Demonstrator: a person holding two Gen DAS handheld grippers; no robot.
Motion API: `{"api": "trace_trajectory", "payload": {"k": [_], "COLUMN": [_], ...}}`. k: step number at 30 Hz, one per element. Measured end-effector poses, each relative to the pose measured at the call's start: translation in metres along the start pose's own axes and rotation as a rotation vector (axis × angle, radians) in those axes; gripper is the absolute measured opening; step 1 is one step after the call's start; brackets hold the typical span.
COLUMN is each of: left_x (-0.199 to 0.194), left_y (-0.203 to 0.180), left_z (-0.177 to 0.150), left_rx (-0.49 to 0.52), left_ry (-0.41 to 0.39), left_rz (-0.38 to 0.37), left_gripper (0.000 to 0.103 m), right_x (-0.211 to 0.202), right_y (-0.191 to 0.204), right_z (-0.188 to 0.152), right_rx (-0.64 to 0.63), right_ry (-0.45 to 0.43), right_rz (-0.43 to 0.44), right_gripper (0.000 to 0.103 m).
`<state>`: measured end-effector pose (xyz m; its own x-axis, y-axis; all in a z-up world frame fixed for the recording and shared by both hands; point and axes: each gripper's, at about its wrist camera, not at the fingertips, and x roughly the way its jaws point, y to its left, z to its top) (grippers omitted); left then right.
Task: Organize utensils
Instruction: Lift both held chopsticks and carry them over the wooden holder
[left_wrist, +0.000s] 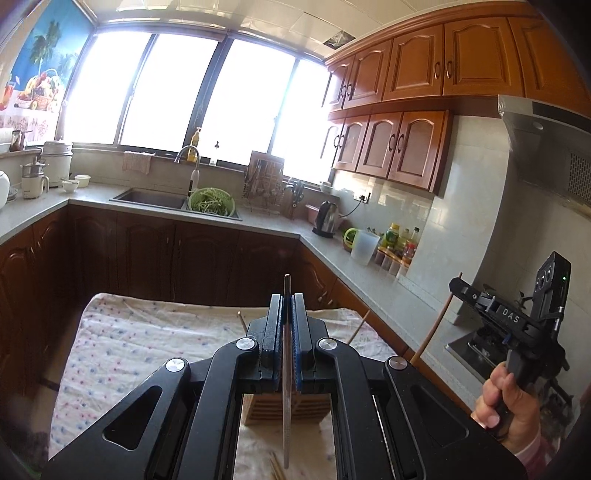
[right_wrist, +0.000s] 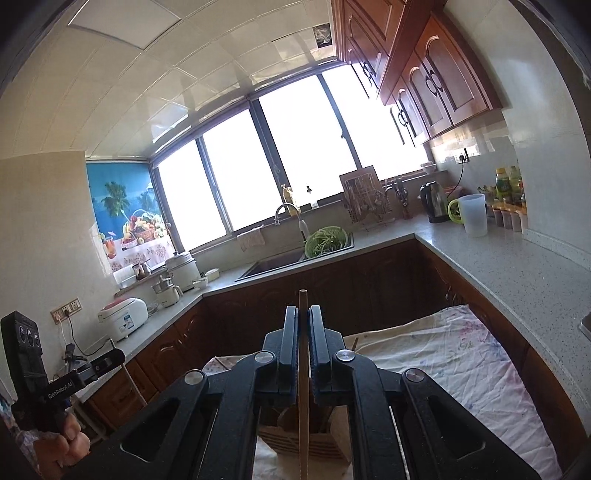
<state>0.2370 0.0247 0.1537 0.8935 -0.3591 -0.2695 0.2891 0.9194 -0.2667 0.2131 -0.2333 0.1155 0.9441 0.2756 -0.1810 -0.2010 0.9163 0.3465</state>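
- We clamp a flat metal utensil (left_wrist: 286, 369) in the left gripper (left_wrist: 287, 332) and a wooden chopstick (right_wrist: 303, 369) in the right gripper (right_wrist: 303, 343); both hang above the wooden holder (left_wrist: 284, 408).
- We judge the task midway: two chopsticks (left_wrist: 242, 320) stand behind the holder, and loose ones (left_wrist: 275, 467) lie in front of it.
- The cloth (left_wrist: 129, 332) around the holder offers room; the counter (right_wrist: 517, 266) edge runs near the holder's right.

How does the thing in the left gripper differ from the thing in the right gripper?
The left gripper holds a flat, grey metal utensil; the right gripper holds a round, brown wooden chopstick. The utensil looks wider than the chopstick. Both are clamped upright above the wooden holder.
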Motion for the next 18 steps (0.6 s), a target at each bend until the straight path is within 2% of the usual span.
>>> {"api": "trace_trajectory", "payload": {"k": [5, 9, 18], "left_x": [0.035, 0.064, 0.114], "left_y": [0.002, 0.008, 0.032], "left_z": [0.016, 0.018, -0.016], "left_rx": [0.005, -0.009, -0.091], "left_ry": [-0.034, -0.050, -0.044], "left_rz": [0.011, 0.021, 0.047], "left_gripper": [0.003, 0.003, 0.003], "right_x": [0.029, 0.056, 0.097], "right_y": [-0.006, -0.014, -0.027], "right_z": [0.015, 0.018, -0.024], "right_rx": [0.026, 0.032, 0.026], "right_ry": [-0.050, -0.062, -0.022], "right_rz": [-0.019, -0.042, -0.070], "right_gripper": [0.005, 0.005, 0.005]}}
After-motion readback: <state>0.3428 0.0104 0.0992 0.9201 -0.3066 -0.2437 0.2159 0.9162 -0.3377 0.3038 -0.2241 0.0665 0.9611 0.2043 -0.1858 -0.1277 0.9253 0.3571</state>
